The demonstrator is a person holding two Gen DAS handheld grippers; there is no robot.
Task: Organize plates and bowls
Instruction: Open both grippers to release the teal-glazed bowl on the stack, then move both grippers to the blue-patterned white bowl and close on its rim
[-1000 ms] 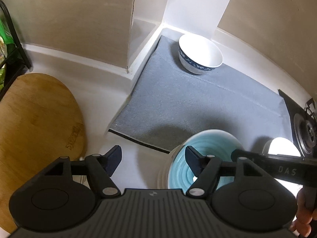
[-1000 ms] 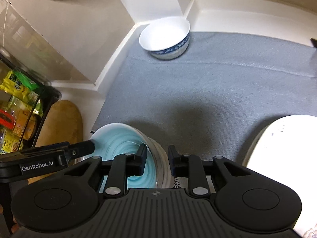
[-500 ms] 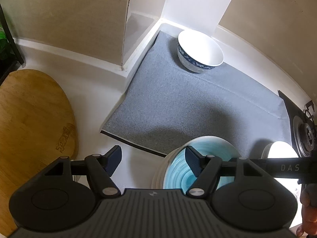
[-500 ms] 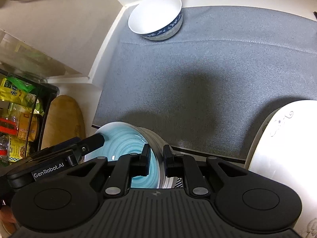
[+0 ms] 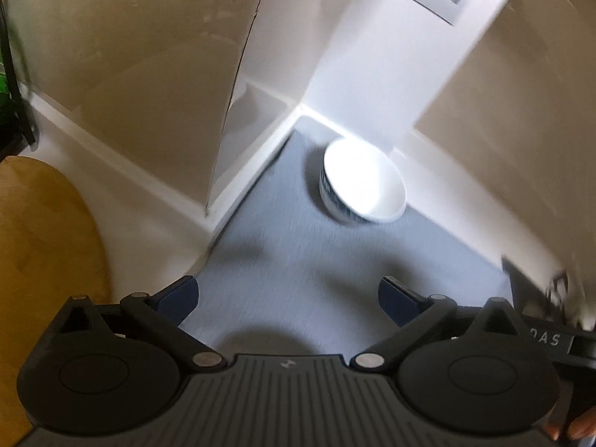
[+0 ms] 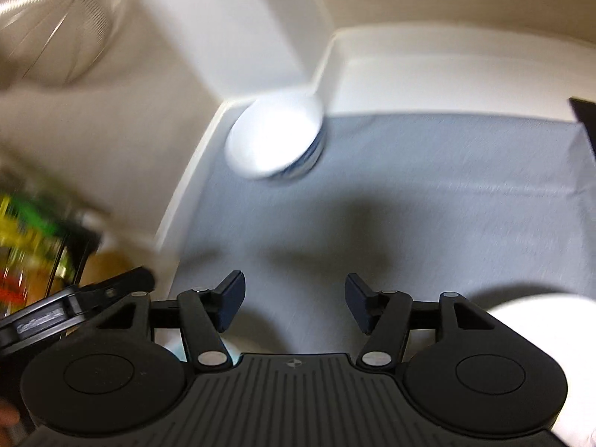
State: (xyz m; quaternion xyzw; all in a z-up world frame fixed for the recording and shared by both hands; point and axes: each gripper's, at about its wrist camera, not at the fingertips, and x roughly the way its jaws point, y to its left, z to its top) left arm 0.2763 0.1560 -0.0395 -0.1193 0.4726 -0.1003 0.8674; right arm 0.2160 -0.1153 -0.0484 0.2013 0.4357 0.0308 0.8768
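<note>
While half a second before the right gripper (image 6: 294, 307) had pinched the blue plate's rim, its jaws now stood wide and empty, as did the left gripper's (image 5: 287, 300). Both had swung up over the grey mat (image 6: 428, 193). The white bowl (image 5: 363, 182) sat at the mat's far corner, probably the next pickup.

Bowl (image 6: 273, 139) smeared by blur at 11 o'clock; plate (image 6: 536, 303) cut off at 4 o'clock; shelf packets (image 6: 26, 231) unreadable.
</note>
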